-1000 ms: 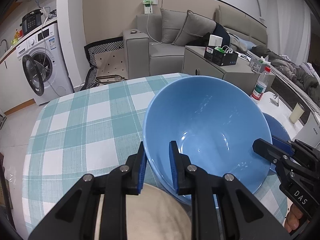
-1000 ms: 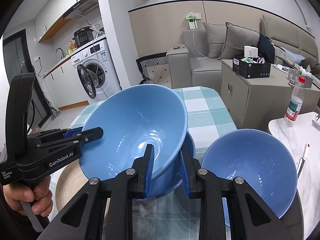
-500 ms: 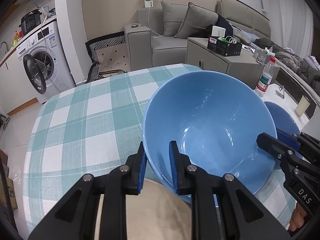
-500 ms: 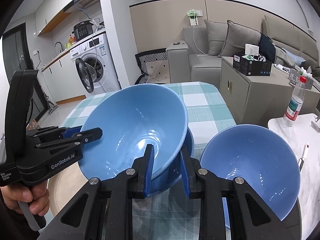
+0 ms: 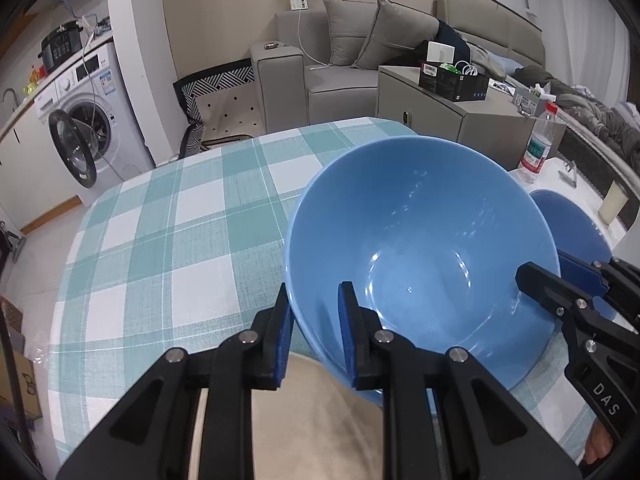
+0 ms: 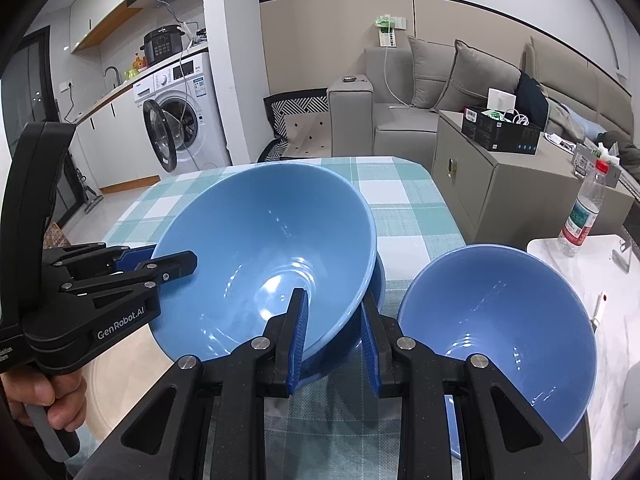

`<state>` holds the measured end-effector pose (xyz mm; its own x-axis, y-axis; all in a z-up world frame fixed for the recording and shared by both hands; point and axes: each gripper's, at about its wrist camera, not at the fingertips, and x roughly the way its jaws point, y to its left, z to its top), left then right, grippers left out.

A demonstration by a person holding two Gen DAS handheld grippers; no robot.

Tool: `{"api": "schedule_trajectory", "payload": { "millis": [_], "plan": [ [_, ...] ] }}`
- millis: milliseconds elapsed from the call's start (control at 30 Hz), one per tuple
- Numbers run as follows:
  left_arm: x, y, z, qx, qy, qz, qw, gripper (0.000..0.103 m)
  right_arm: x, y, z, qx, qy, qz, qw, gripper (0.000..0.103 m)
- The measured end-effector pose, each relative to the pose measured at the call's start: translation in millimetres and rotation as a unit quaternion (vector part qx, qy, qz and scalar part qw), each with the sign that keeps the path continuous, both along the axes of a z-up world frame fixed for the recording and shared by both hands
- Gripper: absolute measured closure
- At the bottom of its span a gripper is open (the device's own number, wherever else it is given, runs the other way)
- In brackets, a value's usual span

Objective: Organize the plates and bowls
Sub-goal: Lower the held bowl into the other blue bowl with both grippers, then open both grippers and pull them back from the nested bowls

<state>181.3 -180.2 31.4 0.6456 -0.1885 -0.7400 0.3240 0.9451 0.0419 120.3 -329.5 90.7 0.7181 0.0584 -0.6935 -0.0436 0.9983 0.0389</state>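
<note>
Checked woven tablecloth [image 5: 168,248] | both grippers pinch glossy blue bowl [image 5: 420,256] rim

Large bowl [image 6: 260,264] sits nested in another bowl [image 6: 360,340] on checked table [image 5: 168,240]. Smaller bowl [image 6: 500,328] just right of them. Plate [image 5: 320,420] near-left, under the large bowl's edge. Bottle [image 6: 582,210] right, behind smaller bowl.

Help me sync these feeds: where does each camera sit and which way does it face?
Left wrist: on the left hand-held gripper, looking down across the large blue bowl; fingertips show at bottom right.
Right wrist: on the right hand-held gripper, facing that bowl's opposite rim; a hand shows.
Shared: the bowl, small blue bowl, checked tablecloth.
</note>
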Motion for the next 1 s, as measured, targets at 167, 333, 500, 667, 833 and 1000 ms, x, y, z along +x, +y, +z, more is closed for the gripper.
{"api": "schedule_trajectory", "payload": {
  "millis": [167, 333, 500, 667, 833, 1000],
  "plan": [
    [1, -2, -5, 0.005, 0.004, -0.002, 1.0000, 0.084, 2, 0, -4, -0.006, 0.006, -0.004, 1.000, 0.077],
    [2, -3, -8, 0.008, 0.009, -0.004, 0.9999, 0.084, 2, 1, -6, -0.015, 0.007, -0.006, 1.000, 0.076],
    [1, -5, -11, 0.017, 0.008, -0.006, 0.9998, 0.084, 5, 1, -9, -0.025, 0.007, -0.009, 1.000, 0.075],
    [0, -7, -12, 0.024, 0.004, -0.008, 0.9997, 0.083, 5, 2, -11, -0.030, 0.006, -0.008, 0.999, 0.072],
    [0, -7, -13, 0.026, 0.004, -0.010, 0.9996, 0.081, 3, 4, -12, -0.033, 0.004, -0.005, 0.999, 0.067],
    [1, -4, -14, 0.016, 0.012, -0.014, 0.9997, 0.080, 3, 1, -12, -0.025, 0.008, -0.002, 1.000, 0.065]
  ]
}}
